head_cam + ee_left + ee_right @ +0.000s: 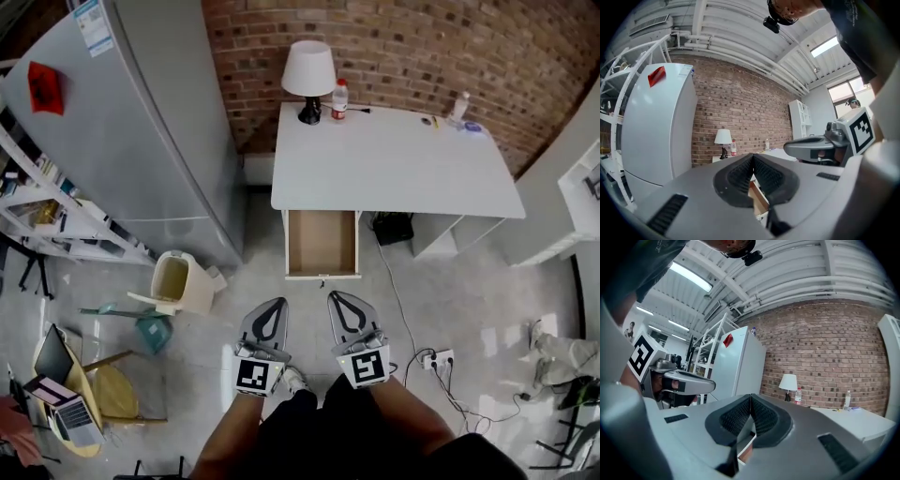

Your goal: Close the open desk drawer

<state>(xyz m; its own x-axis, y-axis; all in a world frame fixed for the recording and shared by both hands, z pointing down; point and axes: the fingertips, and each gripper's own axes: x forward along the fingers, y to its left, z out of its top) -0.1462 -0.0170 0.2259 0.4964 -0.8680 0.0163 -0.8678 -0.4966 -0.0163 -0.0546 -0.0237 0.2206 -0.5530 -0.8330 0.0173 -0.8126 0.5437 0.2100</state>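
Two tools hang side by side, apart from the drawer on its near side: the left gripper [275, 304] and the right gripper [336, 296], each with its jaws pressed together on nothing; the open wooden drawer with a white front [322, 242] juts toward them from the left end of the white desk [394, 159]; both gripper views hide all but a sliver of it behind the jaws; its handle is too small to make out.

No legible text, fridge label [92, 25] too small to read
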